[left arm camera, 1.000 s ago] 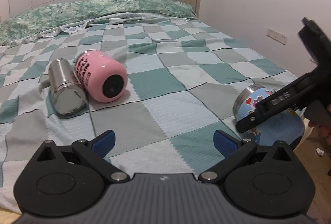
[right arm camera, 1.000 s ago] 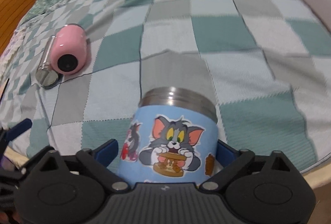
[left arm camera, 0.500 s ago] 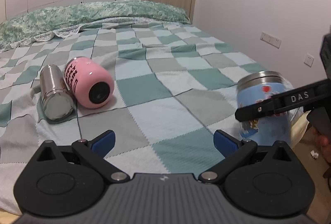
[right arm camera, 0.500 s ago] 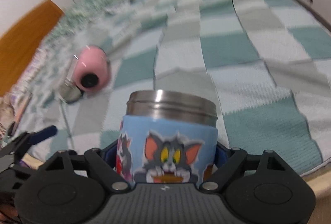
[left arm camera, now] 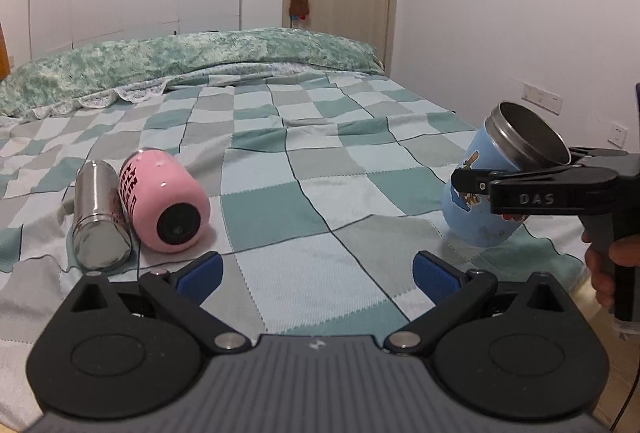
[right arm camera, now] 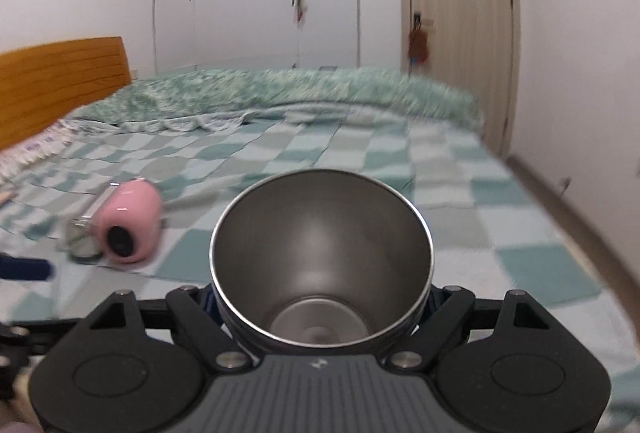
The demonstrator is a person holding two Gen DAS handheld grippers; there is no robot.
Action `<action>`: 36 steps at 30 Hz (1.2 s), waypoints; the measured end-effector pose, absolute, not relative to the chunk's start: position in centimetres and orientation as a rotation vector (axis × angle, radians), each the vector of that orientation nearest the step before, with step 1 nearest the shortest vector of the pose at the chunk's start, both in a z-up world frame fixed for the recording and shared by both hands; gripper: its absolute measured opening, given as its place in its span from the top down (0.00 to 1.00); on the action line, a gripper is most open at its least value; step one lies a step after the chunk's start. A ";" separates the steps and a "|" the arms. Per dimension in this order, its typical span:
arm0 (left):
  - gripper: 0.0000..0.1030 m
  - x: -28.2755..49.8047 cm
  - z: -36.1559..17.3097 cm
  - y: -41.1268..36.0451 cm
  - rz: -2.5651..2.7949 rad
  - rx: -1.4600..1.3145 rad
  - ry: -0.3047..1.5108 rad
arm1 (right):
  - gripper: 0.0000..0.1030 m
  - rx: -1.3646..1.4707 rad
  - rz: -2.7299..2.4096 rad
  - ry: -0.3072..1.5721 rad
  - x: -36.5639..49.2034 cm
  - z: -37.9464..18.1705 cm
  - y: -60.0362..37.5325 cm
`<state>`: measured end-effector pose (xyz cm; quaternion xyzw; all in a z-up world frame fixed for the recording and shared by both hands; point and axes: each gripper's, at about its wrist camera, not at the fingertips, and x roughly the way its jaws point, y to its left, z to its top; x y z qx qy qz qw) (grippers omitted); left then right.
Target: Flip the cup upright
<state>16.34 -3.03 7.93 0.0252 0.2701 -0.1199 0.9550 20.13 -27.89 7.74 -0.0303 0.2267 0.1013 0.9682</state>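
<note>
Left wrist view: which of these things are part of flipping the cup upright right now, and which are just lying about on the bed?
In the job:
- blue cup, tilted, mouth up, base at the bed
- right gripper, shut on the blue cup
- left gripper, open, holding nothing

Lying about:
- pink cup, on its side
- steel cup, on its side beside the pink cup

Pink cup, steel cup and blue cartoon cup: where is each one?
pink cup (left arm camera: pixel 164 201), left wrist view, its side.
steel cup (left arm camera: pixel 98 209), left wrist view, its wall.
blue cartoon cup (left arm camera: pixel 474 189), left wrist view, blue sleeve.

Brushed-steel cup (right arm camera: pixel 320 257) interior, glossy pink cup (left arm camera: pixel 168 201), woven cloth bedspread (left arm camera: pixel 304 169).
</note>
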 end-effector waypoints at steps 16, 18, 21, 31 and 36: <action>0.00 16.7 7.3 -4.1 -0.205 0.100 0.514 | 0.18 -0.134 0.201 0.432 22.1 3.2 -28.2; 0.00 16.1 7.6 -4.1 -0.204 0.104 0.501 | 0.01 -0.106 0.205 0.417 21.0 3.7 -28.6; 0.00 15.0 8.3 -4.0 -0.201 0.105 0.473 | 0.00 -0.096 0.220 0.371 18.8 4.4 -29.0; 0.00 9.0 10.3 -3.1 -0.181 0.081 0.341 | 0.00 -0.087 0.256 0.205 9.2 6.3 -29.2; 0.00 6.2 9.2 -2.4 -0.170 0.066 0.328 | 0.00 -0.086 0.275 0.164 5.1 5.8 -28.8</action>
